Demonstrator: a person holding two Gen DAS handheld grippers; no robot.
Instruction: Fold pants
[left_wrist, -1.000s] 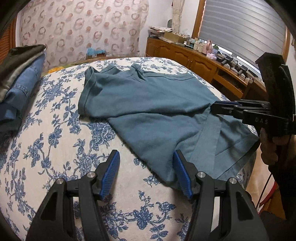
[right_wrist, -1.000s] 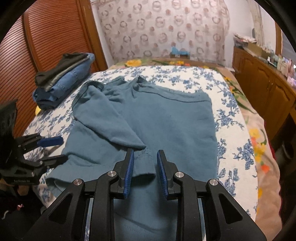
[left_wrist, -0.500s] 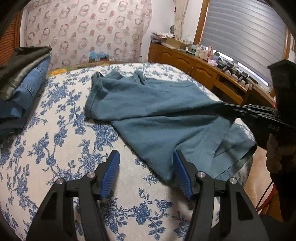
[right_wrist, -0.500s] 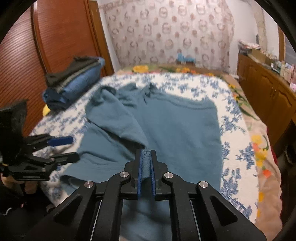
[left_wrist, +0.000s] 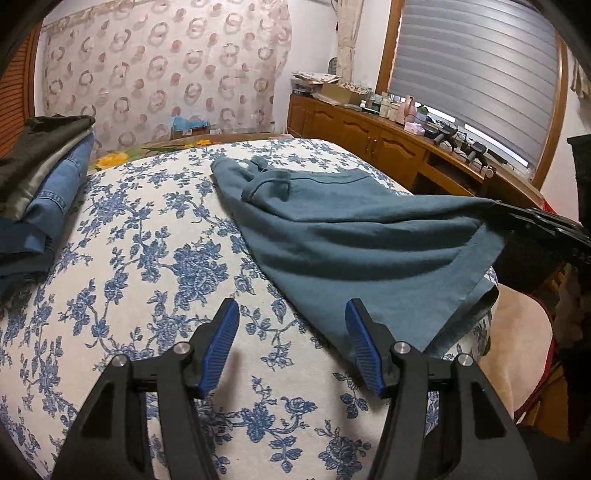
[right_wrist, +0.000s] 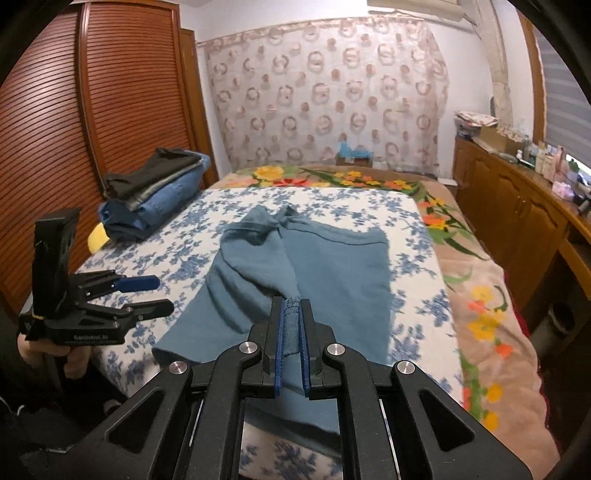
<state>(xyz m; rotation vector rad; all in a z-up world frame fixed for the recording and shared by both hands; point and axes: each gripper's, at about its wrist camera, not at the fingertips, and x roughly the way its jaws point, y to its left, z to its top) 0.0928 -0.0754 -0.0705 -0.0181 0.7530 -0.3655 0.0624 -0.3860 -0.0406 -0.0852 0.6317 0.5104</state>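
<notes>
One hem of the pants (right_wrist: 332, 273) is being pinched between the right gripper (right_wrist: 291, 332) jaws at lower centre, the rest lying on the bed (right_wrist: 417, 229). Soft, limp cloth is being judged; an edge is best taken. The left gripper (left_wrist: 291, 347) jaws are being held apart.

A bed (right_wrist: 424, 295) with a blue-floral cover fills the room. Brown louvred wardrobe doors (right_wrist: 74, 147) stand along its left edge, a ring-patterned curtain (right_wrist: 325, 99) behind its head. Wooden cabinets (left_wrist: 369, 144) run under a window blind (left_wrist: 476, 70).
</notes>
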